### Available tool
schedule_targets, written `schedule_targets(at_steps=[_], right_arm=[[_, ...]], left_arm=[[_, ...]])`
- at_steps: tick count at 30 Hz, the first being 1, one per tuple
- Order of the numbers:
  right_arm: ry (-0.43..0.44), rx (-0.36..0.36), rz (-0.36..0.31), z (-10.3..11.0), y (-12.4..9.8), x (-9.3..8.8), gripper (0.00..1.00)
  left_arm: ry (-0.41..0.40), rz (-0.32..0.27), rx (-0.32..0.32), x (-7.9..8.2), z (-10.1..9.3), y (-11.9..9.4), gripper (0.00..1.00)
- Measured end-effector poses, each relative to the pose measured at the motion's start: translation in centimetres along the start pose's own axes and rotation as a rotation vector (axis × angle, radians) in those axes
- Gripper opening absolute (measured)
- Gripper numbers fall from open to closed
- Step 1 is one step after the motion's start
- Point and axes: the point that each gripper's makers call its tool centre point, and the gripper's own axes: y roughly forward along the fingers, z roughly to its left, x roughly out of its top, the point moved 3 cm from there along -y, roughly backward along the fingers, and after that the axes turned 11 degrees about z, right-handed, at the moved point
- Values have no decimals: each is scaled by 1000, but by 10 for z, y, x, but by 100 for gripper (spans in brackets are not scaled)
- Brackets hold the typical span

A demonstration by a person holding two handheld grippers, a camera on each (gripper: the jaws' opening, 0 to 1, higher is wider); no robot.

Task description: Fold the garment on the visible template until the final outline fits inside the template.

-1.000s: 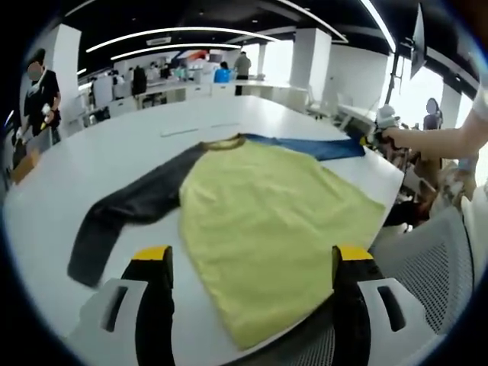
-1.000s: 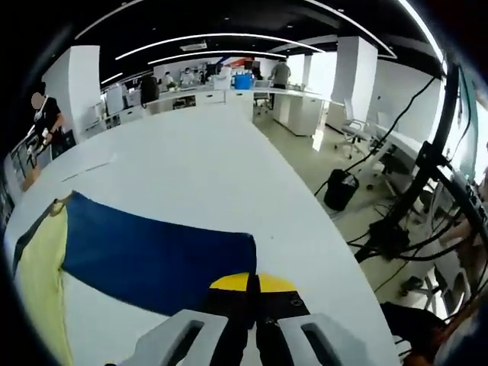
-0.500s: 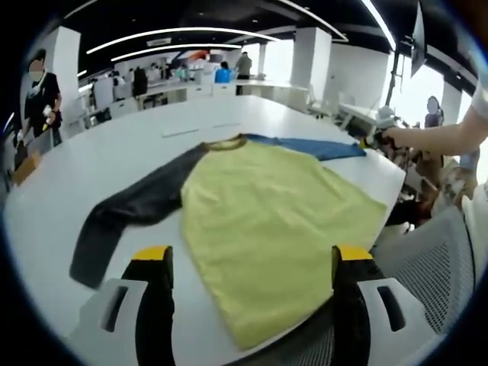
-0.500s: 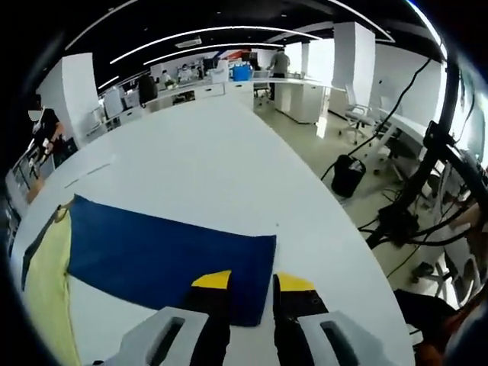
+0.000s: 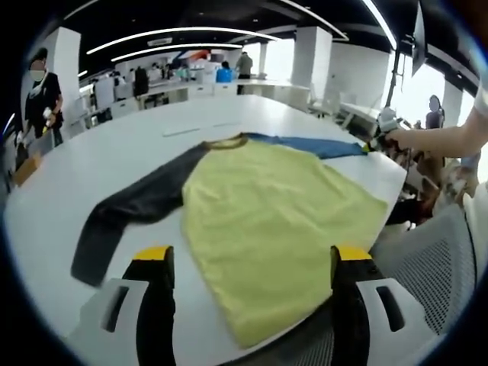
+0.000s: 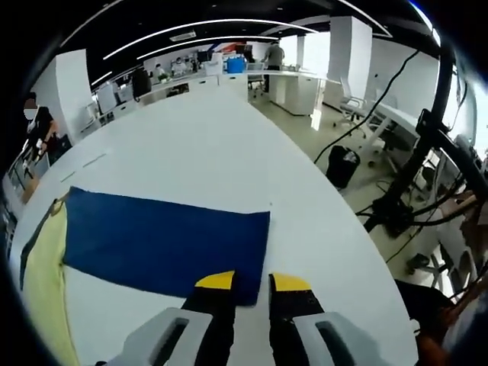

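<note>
My left tongs (image 5: 253,263) are spread wide, jaws far apart and gripping nothing. They hover over the near edge of the table (image 5: 114,152). Straight ahead of them, between the two jaws, lies the shirt (image 5: 267,210), spread flat with its yellow body reaching toward me and its hem at the table's edge. The dark sleeve (image 5: 126,213) runs off to the left of my left jaw, flat on the white top. The blue sleeve (image 5: 313,146) stretches away to the far right, and there I see my right tongs (image 5: 375,142) at its end, my own hand (image 5: 400,137) behind them.

Now the right gripper view: my right tongs (image 6: 252,280) are open only a little, a narrow gap between the yellow tips. The blue sleeve (image 6: 164,240) lies flat just ahead, its cuff edge right at the tips; the left tip seems to sit on the cloth, the right tip just beside its corner on bare table (image 6: 229,152). Nothing is pinched between them. To the left of these tongs the yellow body (image 6: 42,267) of the shirt shows, with the collar (image 6: 57,207) where the sleeve joins it.
</note>
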Motion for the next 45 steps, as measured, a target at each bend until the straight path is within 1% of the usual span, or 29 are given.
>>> schedule_targets(at_steps=[2, 6, 8, 9, 11, 12, 13, 16, 20, 22, 24, 26, 28, 30, 33, 36, 40, 42, 44, 45], right_arm=[[-5, 4, -2, 2, 1, 0, 7], [0, -4, -2, 2, 2, 1, 5], [19, 1, -7, 2, 3, 2, 4], [41, 7, -8, 1, 3, 3, 3], [51, 9, -5, 1, 4, 3, 2], [69, 22, -4, 2, 4, 4, 0], [77, 32, -7, 3, 5, 5, 0], [86, 30, 1, 5, 6, 5, 0], [97, 41, -3, 6, 7, 5, 0], [105, 53, 2, -3, 16, 11, 0], [117, 64, -2, 0, 14, 10, 0], [155, 100, -25, 4, 11, 10, 0], [155, 106, -23, 5, 8, 9, 0], [151, 118, -24, 2, 12, 12, 0], [144, 126, -24, -1, 14, 18, 0], [132, 136, -29, -3, 16, 24, 0], [132, 179, -66, 5, 12, 37, 0], [124, 192, -73, 10, 10, 42, 0], [115, 205, -80, 13, 12, 47, 0], [107, 214, -89, 17, 7, 49, 0]], left_arm=[[0, 3, 0, -1, 0, 0, 80], [-3, 5, 2, -2, 1, -1, 80], [8, 19, 6, -3, 1, -1, 80], [15, 23, 10, -3, 1, -1, 81], [20, 17, 13, -2, 1, -1, 82], [15, 11, 10, -1, 1, -1, 82], [10, 6, 10, 0, 1, -1, 82], [4, -2, 10, 1, 1, -2, 83], [4, -1, 7, 0, 1, -3, 84], [3, -5, 9, 0, 2, -4, 84], [2, -6, 11, 1, 3, -5, 85], [-3, -8, 10, 1, 4, -5, 85], [-11, -10, 7, 1, 3, -5, 85], [-16, -11, 11, 1, 3, -6, 84], [-11, -14, 9, 3, 2, -6, 86], [-8, -11, 8, 3, 2, -6, 86], [-12, -16, 7, 3, 3, -6, 87], [-14, -14, 6, 2, 3, -6, 87], [-25, -28, 0, 4, 3, -6, 87], [-32, -30, 2, 4, 3, -6, 87]])
